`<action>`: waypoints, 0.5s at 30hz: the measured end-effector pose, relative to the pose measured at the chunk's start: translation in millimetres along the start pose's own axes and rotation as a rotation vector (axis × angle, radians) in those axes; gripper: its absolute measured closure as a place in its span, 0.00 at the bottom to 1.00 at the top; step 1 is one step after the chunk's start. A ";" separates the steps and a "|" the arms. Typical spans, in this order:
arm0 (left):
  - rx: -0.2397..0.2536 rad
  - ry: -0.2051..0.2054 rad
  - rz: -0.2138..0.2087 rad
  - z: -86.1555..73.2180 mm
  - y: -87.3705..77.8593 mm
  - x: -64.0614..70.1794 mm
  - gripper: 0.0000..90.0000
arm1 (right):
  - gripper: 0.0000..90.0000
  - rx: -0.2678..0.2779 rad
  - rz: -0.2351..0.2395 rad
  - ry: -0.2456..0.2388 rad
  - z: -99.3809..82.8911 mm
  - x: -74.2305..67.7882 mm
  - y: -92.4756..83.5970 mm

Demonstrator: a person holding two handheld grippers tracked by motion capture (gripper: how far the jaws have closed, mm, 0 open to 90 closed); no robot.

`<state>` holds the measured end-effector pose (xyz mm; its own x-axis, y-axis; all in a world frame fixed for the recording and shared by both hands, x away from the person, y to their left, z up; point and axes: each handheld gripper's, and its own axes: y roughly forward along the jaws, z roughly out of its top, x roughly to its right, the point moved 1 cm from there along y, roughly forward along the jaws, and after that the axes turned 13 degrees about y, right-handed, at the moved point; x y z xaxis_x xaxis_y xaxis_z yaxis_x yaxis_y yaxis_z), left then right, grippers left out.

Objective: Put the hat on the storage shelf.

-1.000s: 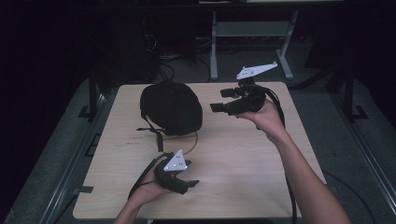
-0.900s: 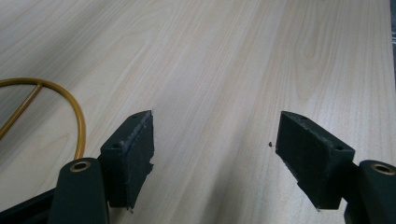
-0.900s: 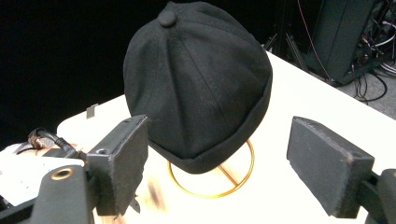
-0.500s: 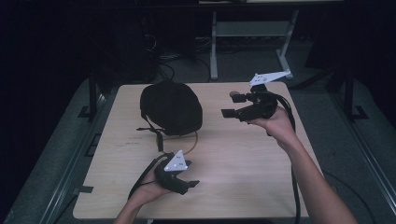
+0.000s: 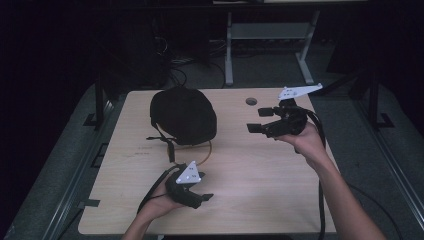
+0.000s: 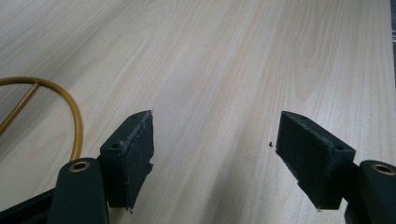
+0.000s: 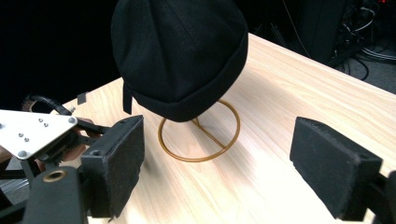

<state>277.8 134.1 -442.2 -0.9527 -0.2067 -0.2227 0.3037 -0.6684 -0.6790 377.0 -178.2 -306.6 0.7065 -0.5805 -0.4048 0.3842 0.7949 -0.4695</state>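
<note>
Black cap point(image 5: 184, 115) sits upright on a gold wire stand point(image 7: 200, 135), crown up, on the worktop point(image 5: 260, 175). Left hand-held gripper point(image 5: 200, 196) and right hand-held gripper point(image 5: 255, 120) are both released, grasping nothing.

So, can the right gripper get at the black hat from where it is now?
Probably yes. The right gripper is open and aimed at the hat on its gold stand, with only bare table between them.
</note>
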 end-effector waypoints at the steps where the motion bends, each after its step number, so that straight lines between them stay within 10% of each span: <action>1: 0.001 -0.001 0.000 -0.2 0.1 0.1 0.31 | 0.18 -0.001 -0.006 0.004 -1.5 0.6 -1.3; 15: 0.000 -0.008 -0.005 -0.2 2.6 2.1 0.31 | 0.18 0.003 -0.031 0.025 -26.8 9.9 -17.8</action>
<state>276.6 132.2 -444.6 -0.9543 -0.2086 -0.2139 0.2988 -0.6695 -0.6801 361.3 -202.8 -323.2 0.6792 -0.6093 -0.4091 0.4079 0.7768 -0.4799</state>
